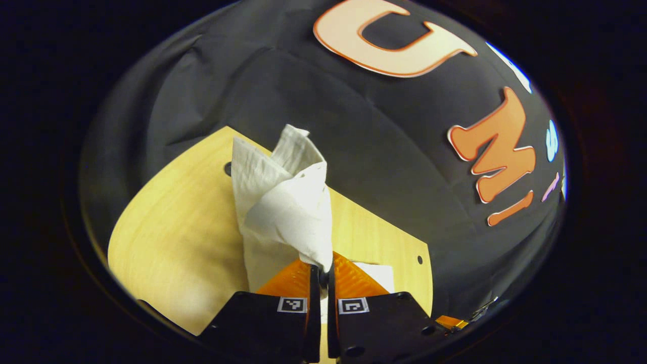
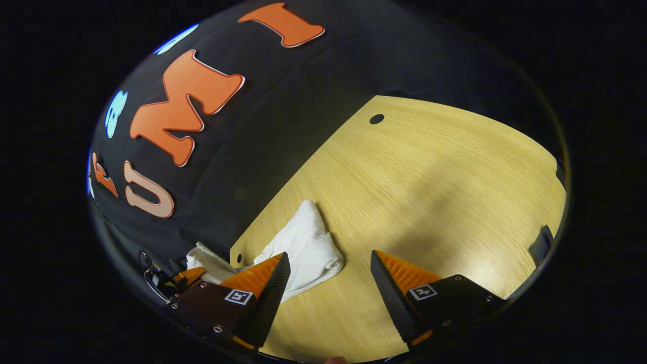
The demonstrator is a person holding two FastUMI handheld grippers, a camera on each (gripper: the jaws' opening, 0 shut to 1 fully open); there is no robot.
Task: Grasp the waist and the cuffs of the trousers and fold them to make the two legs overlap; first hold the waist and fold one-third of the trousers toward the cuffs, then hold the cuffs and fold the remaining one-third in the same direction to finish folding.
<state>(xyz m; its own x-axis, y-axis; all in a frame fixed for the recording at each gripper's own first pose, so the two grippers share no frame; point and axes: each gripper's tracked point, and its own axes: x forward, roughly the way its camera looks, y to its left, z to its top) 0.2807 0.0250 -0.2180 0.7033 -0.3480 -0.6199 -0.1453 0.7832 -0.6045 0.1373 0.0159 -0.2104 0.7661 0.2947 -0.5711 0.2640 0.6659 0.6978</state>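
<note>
The white trousers (image 1: pixel 283 202) are bunched up and lifted off the wooden table (image 1: pixel 167 242). My left gripper (image 1: pixel 323 267) is shut on a fold of them, and the cloth stands up in front of its fingertips. In the right gripper view, part of the trousers (image 2: pixel 303 247) lies in a crumpled heap near the table's (image 2: pixel 429 177) far edge. My right gripper (image 2: pixel 328 258) is open just above the table, its left finger over the heap's near edge and nothing between its fingers. The left gripper (image 2: pixel 177 283) appears at the lower left with the cloth running to it.
The booth's black cloth wall hangs close behind the table's far edge. Small round holes (image 2: pixel 376 119) sit near the table's corners. A dark bracket (image 2: pixel 543 242) sticks up at the table's right edge. Bare wood stretches to the right of the trousers.
</note>
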